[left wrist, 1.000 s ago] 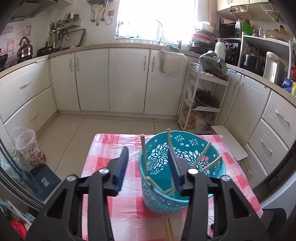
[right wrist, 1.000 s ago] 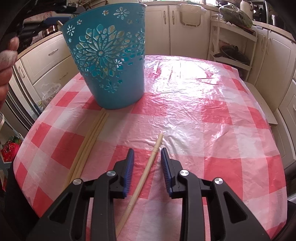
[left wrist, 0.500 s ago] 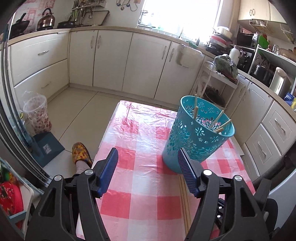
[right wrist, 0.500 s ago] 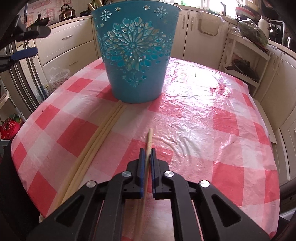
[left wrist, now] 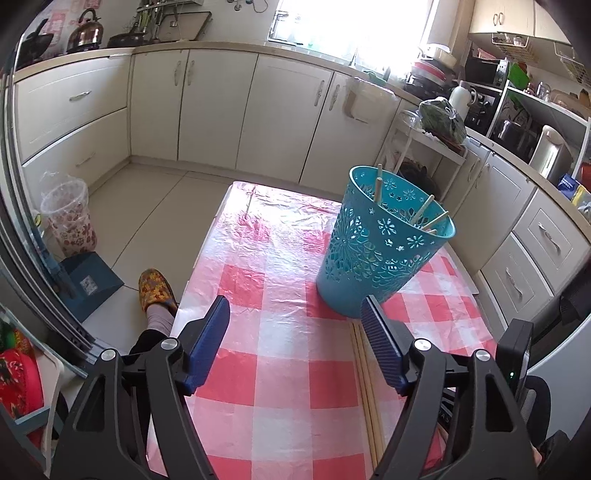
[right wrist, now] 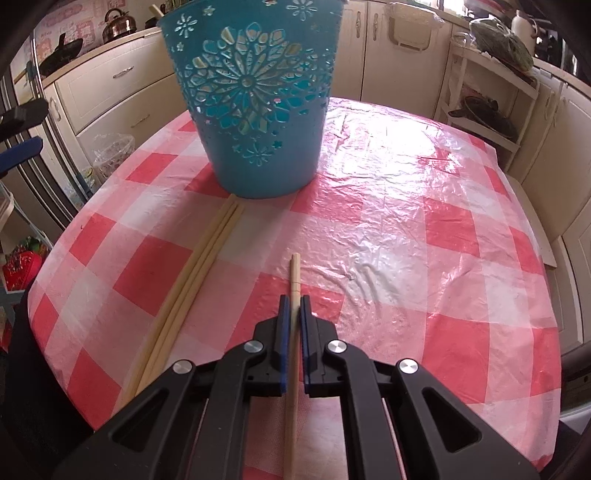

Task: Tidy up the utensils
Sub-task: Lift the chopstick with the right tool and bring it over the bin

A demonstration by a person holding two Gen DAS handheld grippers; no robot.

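Gripping one chopstick [right wrist: 294, 280], right claw [right wrist: 294, 302] — left claw [left wrist: 295, 325] spread — three chopsticks [right wrist: 195, 266] beside basket [right wrist: 255, 110].

Red-white checked tablecloth [left wrist: 280, 354]; left of it on floor, patterned slipper [left wrist: 155, 291], further left floral bin [left wrist: 70, 221]; behind, cream cabinets [left wrist: 218, 110], kettle [left wrist: 85, 34].

No legible txt; label on blue box [left wrist: 89, 284] by floor prob. too blurry.
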